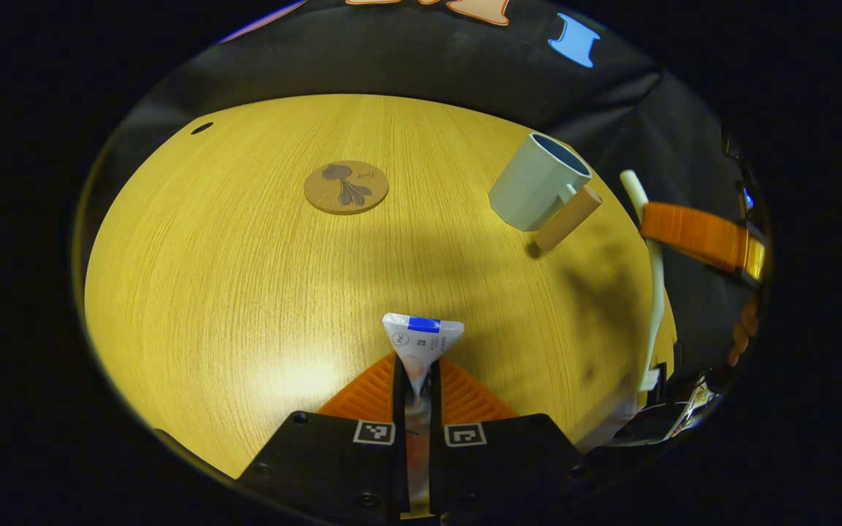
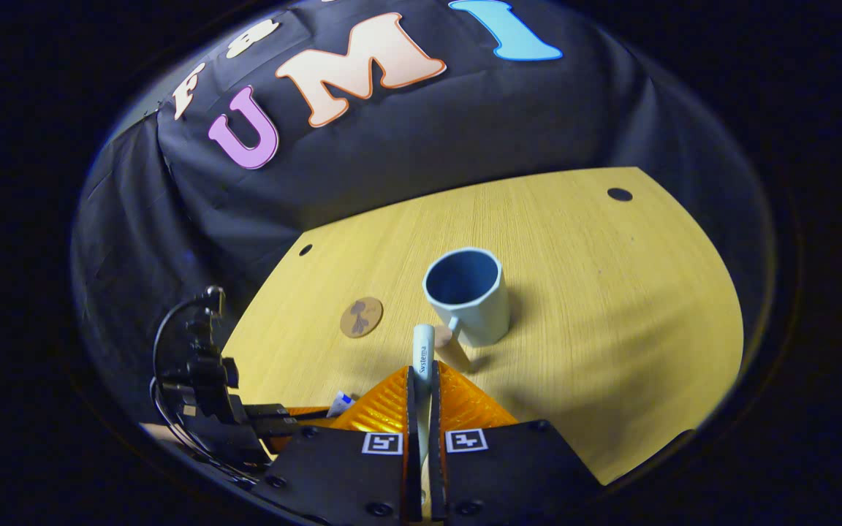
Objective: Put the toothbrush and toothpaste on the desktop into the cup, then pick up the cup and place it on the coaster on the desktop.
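Both grippers grip — left gripper pinches toothpaste; right gripper pinches toothbrush; cup stands empty.

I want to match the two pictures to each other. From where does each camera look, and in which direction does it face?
Left gripper view: rides on the left hand-held gripper, low above the table, facing the coaster and cup; its own fingers pinch the toothpaste.
Right gripper view: rides on the right hand-held gripper, higher, looking down into the cup; its own fingers clamp the toothbrush.
Shared: table, cup, coaster, toothbrush; each shows the other gripper at its edge.
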`<action>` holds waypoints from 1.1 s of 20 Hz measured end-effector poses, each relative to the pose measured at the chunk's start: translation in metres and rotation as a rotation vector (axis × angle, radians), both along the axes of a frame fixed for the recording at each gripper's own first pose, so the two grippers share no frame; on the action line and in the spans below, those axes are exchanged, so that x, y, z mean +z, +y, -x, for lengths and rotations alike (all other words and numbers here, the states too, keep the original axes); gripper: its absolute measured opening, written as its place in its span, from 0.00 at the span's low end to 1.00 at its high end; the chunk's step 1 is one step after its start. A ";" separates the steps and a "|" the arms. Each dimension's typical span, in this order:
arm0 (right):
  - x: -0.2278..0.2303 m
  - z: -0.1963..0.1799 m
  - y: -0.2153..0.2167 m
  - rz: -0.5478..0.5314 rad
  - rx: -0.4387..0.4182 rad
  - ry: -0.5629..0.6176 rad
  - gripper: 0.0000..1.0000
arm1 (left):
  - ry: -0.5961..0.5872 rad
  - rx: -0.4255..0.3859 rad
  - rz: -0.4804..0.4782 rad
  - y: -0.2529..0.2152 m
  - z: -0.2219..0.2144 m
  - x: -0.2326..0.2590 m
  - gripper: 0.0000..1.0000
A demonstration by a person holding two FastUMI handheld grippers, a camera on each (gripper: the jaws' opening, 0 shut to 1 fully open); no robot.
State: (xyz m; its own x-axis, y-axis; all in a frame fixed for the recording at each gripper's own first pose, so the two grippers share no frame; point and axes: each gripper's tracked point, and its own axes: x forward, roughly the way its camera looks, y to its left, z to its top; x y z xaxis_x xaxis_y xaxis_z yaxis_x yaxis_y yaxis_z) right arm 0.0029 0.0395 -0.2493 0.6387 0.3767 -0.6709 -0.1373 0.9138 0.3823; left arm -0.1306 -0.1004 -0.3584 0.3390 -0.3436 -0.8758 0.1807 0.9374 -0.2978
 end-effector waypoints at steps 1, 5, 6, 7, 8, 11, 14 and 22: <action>0.006 -0.010 0.001 -0.012 -0.016 -0.023 0.07 | -0.002 -0.002 -0.001 0.000 0.000 -0.001 0.10; 0.039 -0.050 -0.005 -0.030 -0.075 -0.136 0.07 | -0.008 0.008 0.008 0.000 -0.001 -0.001 0.10; 0.048 -0.061 -0.006 -0.029 -0.085 -0.161 0.07 | -0.008 0.008 0.011 0.000 0.000 0.000 0.10; 0.051 -0.071 -0.008 -0.028 -0.101 -0.191 0.07 | -0.007 0.008 0.013 0.000 0.000 0.000 0.10; 0.057 -0.081 -0.008 -0.030 -0.110 -0.217 0.07 | -0.006 0.007 0.014 0.000 0.000 0.000 0.10; 0.075 -0.110 -0.014 -0.003 -0.153 -0.315 0.07 | -0.003 0.018 0.021 0.001 -0.001 0.000 0.10; 0.085 -0.139 -0.014 0.021 -0.189 -0.407 0.07 | 0.000 0.035 0.022 0.000 -0.001 0.000 0.10; 0.069 -0.185 -0.013 0.072 -0.250 -0.484 0.07 | 0.003 0.030 0.022 0.000 -0.001 0.000 0.10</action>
